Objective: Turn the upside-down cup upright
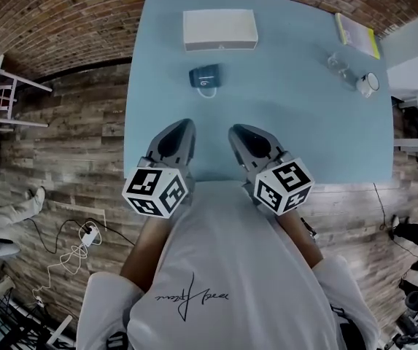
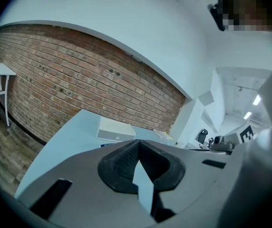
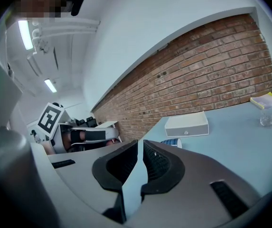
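Dark blue with a pale rim, the cup (image 1: 206,79) stands ahead of both claws, in line with the gap between them and well apart from either. Beyond it lies a flat white box (image 1: 219,29). The left gripper (image 1: 180,127) and right gripper (image 1: 239,131) hover over the near edge of the matte blue table (image 1: 303,137), jaws pinched to a sliver, nothing held. The left looks marginally nearer. The cup's wall seems faintly ribbed; its tilt can't be read.
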